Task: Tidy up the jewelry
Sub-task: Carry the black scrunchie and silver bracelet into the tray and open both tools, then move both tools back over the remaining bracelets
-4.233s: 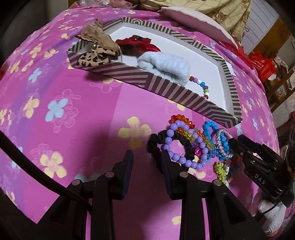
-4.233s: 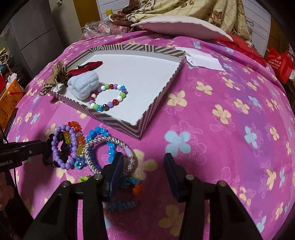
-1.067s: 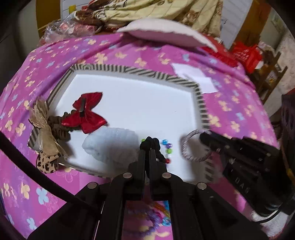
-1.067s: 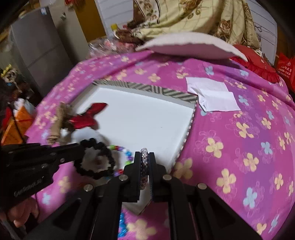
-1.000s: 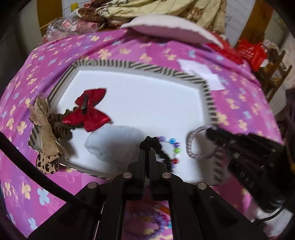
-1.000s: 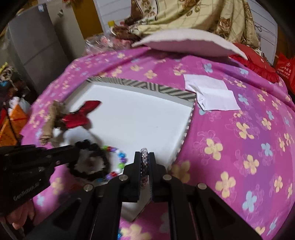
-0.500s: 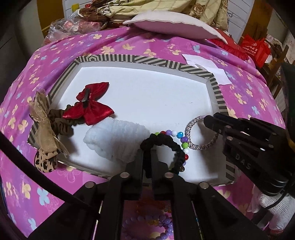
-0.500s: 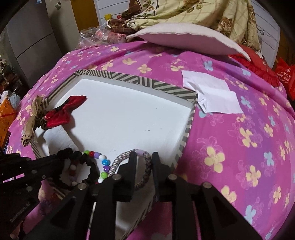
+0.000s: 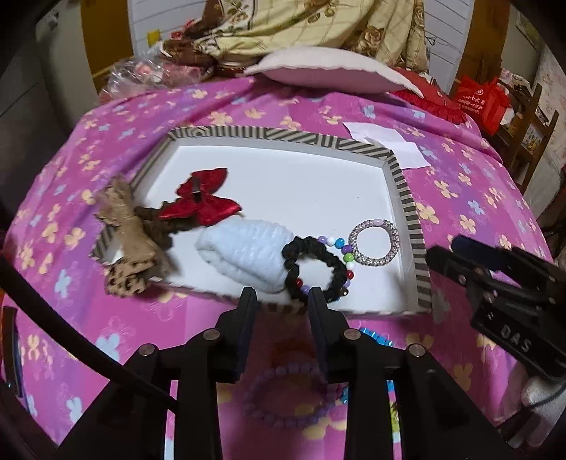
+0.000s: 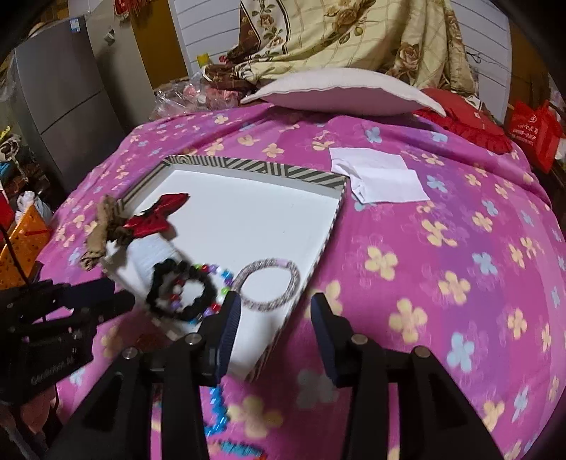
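Jaws opening — black scrunchie [image 9: 313, 263], silver bracelet [image 9: 374, 243] released into box [image 9: 410, 208].

A bed [image 10: 442, 247] under a pink flowered sheet fills the room. At its far edge lie a pale pillow [image 10: 346, 92] and a heaped beige floral quilt [image 10: 353, 35]. White panelled wall [image 10: 208, 28] stands behind, a grey cabinet [image 10: 60, 106] at the left, and a red bag [image 9: 484, 102] and wooden shelf [image 9: 530, 141] at the right.

Purple bead bracelet [image 9: 288, 398] part-hidden behind the left gripper [image 9: 281, 304], blurred; multicoloured bead bracelet [image 9: 341, 253] half under the black scrunchie [image 9: 315, 269].
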Demonstrator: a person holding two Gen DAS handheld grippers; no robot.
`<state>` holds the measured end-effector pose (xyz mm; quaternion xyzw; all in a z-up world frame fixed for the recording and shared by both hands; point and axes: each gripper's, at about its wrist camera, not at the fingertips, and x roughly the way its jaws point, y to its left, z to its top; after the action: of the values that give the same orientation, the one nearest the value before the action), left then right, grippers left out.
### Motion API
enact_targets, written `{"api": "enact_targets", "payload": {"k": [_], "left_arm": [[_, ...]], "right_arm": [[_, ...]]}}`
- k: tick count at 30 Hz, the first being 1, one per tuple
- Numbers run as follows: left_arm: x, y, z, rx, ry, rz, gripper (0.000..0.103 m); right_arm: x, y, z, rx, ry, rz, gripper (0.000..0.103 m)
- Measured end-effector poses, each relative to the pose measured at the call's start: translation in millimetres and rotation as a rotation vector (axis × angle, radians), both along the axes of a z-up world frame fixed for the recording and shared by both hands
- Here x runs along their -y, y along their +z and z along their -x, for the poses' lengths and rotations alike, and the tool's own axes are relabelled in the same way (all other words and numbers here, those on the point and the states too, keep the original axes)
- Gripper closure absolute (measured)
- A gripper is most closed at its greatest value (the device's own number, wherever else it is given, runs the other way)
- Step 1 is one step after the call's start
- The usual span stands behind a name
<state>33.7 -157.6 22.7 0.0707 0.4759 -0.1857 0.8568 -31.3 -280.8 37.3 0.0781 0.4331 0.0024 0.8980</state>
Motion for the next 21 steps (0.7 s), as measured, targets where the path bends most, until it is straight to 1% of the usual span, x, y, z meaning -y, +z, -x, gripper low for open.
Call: {"api": "enact_targets", "payload": {"k": [4, 7, 10, 15, 21], "left_arm": [[-12.1, 6.2, 14.9, 0.022, 0.027, 0.007, 0.052], [-20.3, 9.9, 27.6, 0.045, 0.045, -0.001, 0.052], [-30.1, 13.4, 39.5, 0.055, 0.060, 0.006, 0.052], [-45.2, 14.9, 55.2, 0.060, 0.091, 0.019, 0.052], [-56.5, 14.6, 69.2, 0.064, 0.114, 0.016, 0.052]], "right_arm": [[-12.7, 2.5, 20.7, 0.006, 0.006, 0.014, 0.054], [-20.6, 5.8, 33.7, 0.014, 0.006, 0.009, 0.051], [-27.9, 7.2, 45.3, 0.018, 0.006, -0.001, 0.048], [-41.6, 8.3, 62.6, 0.015, 0.014, -0.009, 0.047], [-51.9, 13.5, 79.0, 0.024, 0.018, -0.006, 0.047]]}}
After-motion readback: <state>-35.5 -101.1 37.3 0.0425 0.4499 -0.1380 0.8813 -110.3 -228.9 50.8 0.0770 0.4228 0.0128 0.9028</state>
